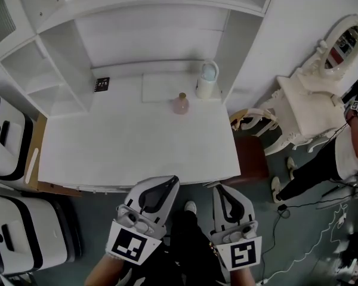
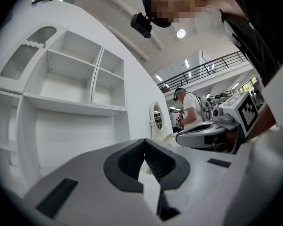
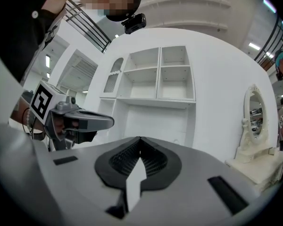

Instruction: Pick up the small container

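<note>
A small pink container (image 1: pixel 180 103) with a tan cap stands near the back of the white desk (image 1: pixel 131 145). Just behind it to the right is a taller white jug-like container (image 1: pixel 206 80) with a pale blue inside. My left gripper (image 1: pixel 173 179) and right gripper (image 1: pixel 218 189) hover side by side off the desk's near edge, both shut with nothing held, pointing at the desk. In the left gripper view my left gripper's jaws (image 2: pixel 144 142) meet tip to tip. My right gripper's jaws (image 3: pixel 139 139) meet the same way in the right gripper view. The pink container is hidden in both gripper views.
White shelving (image 1: pixel 59 70) rises behind and to the left of the desk. A black marker card (image 1: pixel 101 84) lies at the back left. An ornate white dressing table with an oval mirror (image 1: pixel 331 58) stands to the right, a person (image 1: pixel 352 145) beside it. White-and-black cases (image 1: pixel 9 136) sit at left.
</note>
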Demonstrator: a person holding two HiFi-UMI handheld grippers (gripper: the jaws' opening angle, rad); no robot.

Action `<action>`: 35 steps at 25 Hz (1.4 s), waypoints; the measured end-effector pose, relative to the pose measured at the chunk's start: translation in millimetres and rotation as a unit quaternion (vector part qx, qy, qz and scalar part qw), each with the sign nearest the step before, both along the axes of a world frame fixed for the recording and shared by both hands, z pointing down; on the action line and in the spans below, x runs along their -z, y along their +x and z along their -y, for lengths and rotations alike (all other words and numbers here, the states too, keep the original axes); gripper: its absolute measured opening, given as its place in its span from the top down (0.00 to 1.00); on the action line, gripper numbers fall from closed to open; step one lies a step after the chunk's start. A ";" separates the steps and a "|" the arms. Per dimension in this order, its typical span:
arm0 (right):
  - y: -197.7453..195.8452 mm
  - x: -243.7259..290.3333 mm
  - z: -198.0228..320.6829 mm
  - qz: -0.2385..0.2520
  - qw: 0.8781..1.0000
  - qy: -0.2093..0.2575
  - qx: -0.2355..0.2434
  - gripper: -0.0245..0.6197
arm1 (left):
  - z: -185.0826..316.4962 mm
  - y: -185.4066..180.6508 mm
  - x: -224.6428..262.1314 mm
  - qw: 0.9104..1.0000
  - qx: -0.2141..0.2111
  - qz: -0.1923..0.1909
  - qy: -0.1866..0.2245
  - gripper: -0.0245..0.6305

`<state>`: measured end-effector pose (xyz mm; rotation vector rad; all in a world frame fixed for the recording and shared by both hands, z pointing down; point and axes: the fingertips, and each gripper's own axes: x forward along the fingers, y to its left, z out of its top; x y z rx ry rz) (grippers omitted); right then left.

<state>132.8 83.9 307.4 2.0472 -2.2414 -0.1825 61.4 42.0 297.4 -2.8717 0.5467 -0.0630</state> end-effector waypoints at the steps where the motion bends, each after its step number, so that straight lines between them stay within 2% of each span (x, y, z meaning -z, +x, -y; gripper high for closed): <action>1: 6.9 0.5 4.0 0.000 1.000 -0.001 0.006 0.96 | 3.1 6.5 0.4 1.000 0.006 0.001 -0.001 0.96; 10: 54.2 -0.6 42.5 -0.004 0.996 -0.011 0.086 0.96 | 28.3 57.8 6.0 0.998 0.066 0.001 -0.007 0.96; 15: 72.0 -1.1 60.8 -0.002 0.992 -0.012 0.126 0.96 | 42.5 78.5 3.5 0.993 0.107 -0.019 -0.040 0.96; 19: 80.7 -2.2 73.7 0.004 0.988 -0.013 0.154 0.96 | 52.0 89.7 0.6 0.990 0.130 -0.019 -0.043 0.96; 25: 89.7 -9.0 87.9 0.004 0.983 -0.026 0.182 0.96 | 59.4 101.3 -3.7 0.987 0.151 -0.014 -0.045 0.96; 35: 93.3 -16.7 108.7 0.010 0.980 -0.033 0.198 0.96 | 73.3 102.8 -10.6 0.986 0.164 0.012 -0.034 0.96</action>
